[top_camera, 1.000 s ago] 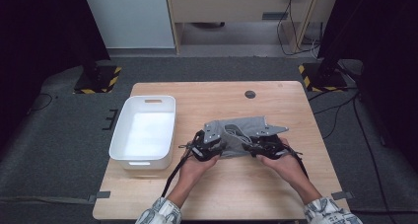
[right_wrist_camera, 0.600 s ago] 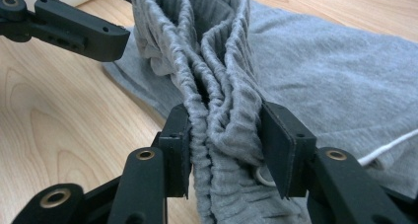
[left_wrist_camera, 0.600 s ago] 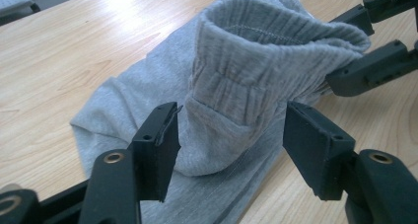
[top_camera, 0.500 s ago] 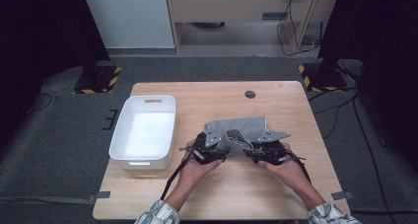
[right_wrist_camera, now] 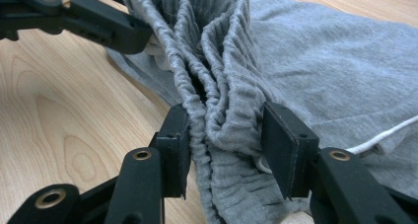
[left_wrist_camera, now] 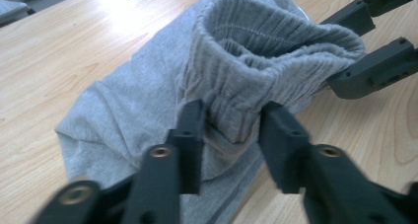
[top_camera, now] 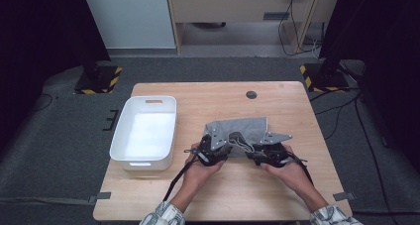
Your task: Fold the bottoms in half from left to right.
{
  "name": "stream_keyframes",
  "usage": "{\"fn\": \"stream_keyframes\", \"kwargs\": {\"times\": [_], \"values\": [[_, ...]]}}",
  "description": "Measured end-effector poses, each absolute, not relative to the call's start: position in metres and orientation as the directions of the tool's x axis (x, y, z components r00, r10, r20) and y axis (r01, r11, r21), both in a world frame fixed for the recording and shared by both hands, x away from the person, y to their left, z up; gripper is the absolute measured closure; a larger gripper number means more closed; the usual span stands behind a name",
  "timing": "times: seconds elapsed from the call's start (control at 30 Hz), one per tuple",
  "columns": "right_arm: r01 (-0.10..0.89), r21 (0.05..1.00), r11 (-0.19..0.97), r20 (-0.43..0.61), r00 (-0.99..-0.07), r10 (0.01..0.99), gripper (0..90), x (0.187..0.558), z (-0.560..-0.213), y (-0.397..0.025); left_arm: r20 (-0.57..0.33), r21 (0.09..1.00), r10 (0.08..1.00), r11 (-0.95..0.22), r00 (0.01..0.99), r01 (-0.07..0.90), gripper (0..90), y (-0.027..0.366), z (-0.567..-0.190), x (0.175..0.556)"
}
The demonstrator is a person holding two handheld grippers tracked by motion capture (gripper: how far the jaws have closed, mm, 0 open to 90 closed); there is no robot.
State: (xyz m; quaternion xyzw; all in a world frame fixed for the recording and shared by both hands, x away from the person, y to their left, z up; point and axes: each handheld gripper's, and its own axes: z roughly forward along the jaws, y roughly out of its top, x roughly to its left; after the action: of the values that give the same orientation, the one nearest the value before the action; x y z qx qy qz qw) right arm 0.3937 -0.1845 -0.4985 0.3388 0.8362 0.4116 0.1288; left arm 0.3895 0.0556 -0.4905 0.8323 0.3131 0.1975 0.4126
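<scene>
Grey ribbed waistband of the sweatpants now bunched and raised between the two tools; a second ago the cloth lay flatter and both hands sat further right. Left gripper clenched on a fold of waistband; right gripper likewise pinching the gathered elastic edge. Garment lies at centre-right of the wooden table, just right of the white bin, not touching it. Long axis runs left-right across the table, waistband toward the person. White drawcord trails at one side. No label or print readable
</scene>
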Motion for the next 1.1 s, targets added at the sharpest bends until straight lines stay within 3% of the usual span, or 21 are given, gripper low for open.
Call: {"fn": "stream_keyframes", "kwargs": {"times": [0.2,0.47,0.83,1.1], "values": [[0.461,0.777,0.427,0.071,-0.74,0.669,51.6,0.393,-0.497,-0.183,0.097,0.79,0.681,-0.496,0.726,0.36,79.8,0.053,-0.494,0.385],[0.454,0.806,0.38,0.1,-0.737,0.669,45.9,0.393,-0.488,-0.185,0.1,0.783,0.678,-0.505,0.728,0.363,80.3,0.058,-0.5,0.375],[0.459,0.777,0.431,0.05,-0.727,0.685,56.0,0.4,-0.491,-0.176,0.103,0.775,0.675,-0.515,0.73,0.367,80.8,0.063,-0.503,0.371],[0.486,0.785,0.385,0.117,-0.726,0.678,61.3,0.404,-0.492,-0.183,0.109,0.77,0.673,-0.522,0.731,0.366,81.1,0.065,-0.505,0.371]]}}
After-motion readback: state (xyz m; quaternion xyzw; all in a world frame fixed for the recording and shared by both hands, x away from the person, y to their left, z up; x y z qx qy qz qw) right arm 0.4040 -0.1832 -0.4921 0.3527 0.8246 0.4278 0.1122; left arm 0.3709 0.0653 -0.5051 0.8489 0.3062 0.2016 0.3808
